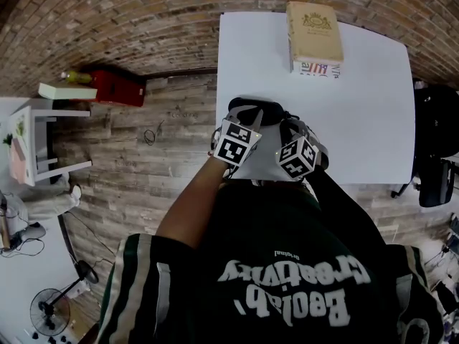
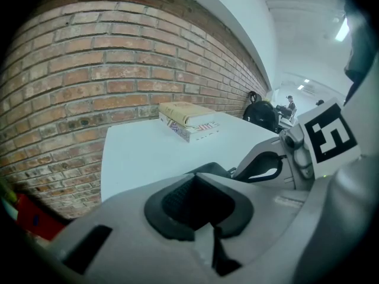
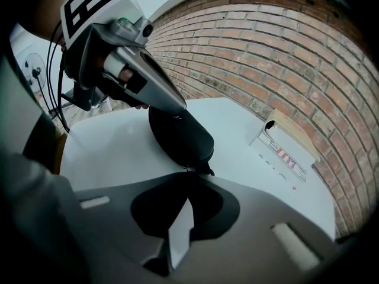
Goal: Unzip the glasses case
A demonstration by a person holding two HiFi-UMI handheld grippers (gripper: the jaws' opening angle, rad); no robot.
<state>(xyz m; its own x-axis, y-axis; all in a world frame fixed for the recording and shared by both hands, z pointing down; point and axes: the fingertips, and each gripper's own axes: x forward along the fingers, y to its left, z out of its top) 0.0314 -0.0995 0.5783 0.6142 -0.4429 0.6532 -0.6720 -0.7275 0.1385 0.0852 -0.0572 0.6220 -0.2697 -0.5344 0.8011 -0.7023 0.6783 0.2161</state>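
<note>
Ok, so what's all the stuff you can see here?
table: one, white, against the brick wall
case: one, black, closed, at the table's near edge
cream box: one, at the table's far edge
red box: one, on the floor by the wall
shelf: one, white, far left
fan: one, black, on the floor, bottom left
shirt: one, black with white print, on the person
left hand-held gripper: one, grey, shut, tips at the case
right hand-held gripper: one, grey, shut, tips at the zip pull
</note>
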